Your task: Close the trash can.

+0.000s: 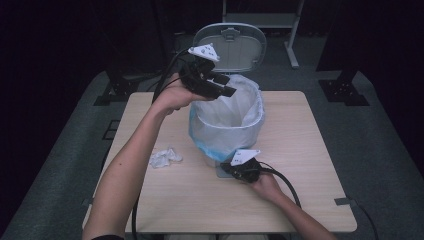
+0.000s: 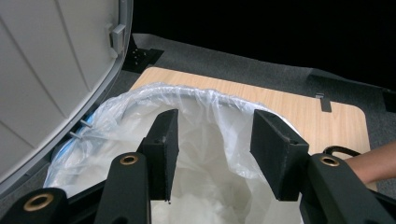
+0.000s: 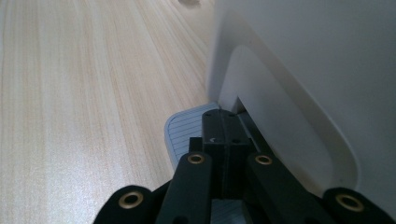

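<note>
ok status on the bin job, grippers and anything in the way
Left gripper open over the lined bin, nothing between its pads. Right gripper shut, pressing the pedal; lid up. Crumpled tissue lies on the table, clear of both.

A light wooden bench (image 1: 300,165) with rounded corners stands on a grey carpeted floor (image 1: 380,150). Around it the room falls off into near black, the walls lost in dark. Beyond the far edge of the bench, black metal stand feet (image 1: 345,92) rest on the carpet at both sides, and a pale grey frame (image 1: 280,22) stands at the back. Light falls from above onto the bench top, leaving it bright against the dim surround.
</note>
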Tool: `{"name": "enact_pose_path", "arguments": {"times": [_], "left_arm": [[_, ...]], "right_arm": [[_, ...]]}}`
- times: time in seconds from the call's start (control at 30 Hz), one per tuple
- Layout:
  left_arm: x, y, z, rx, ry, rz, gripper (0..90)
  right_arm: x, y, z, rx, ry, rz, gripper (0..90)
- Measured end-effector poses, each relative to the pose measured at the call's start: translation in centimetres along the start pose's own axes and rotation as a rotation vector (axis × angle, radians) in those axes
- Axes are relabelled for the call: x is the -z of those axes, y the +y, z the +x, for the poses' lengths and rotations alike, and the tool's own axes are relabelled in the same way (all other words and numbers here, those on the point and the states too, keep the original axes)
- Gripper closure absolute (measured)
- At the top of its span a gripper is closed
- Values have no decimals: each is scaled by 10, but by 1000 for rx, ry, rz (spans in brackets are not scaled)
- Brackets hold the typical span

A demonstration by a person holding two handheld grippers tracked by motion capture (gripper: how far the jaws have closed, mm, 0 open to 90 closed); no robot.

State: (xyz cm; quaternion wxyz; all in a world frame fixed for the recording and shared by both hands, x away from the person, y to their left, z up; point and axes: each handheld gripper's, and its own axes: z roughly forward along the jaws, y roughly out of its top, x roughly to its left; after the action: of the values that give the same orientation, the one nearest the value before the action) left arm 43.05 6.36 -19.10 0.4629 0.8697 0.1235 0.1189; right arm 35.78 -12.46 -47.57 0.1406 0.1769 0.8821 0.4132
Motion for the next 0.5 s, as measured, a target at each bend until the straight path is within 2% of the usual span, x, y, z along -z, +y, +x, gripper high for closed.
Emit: {"name": "enact_pose_path", "arguments": {"times": [0.3, 0.5], "left_arm": [[13, -11, -2, -7, -7, -13, 500], [25, -23, -3, -3, -3, -21, 485]], "right_arm": [[0, 0, 0, -1, 1, 0, 900], [0, 0, 0, -1, 1, 0, 900]]}}
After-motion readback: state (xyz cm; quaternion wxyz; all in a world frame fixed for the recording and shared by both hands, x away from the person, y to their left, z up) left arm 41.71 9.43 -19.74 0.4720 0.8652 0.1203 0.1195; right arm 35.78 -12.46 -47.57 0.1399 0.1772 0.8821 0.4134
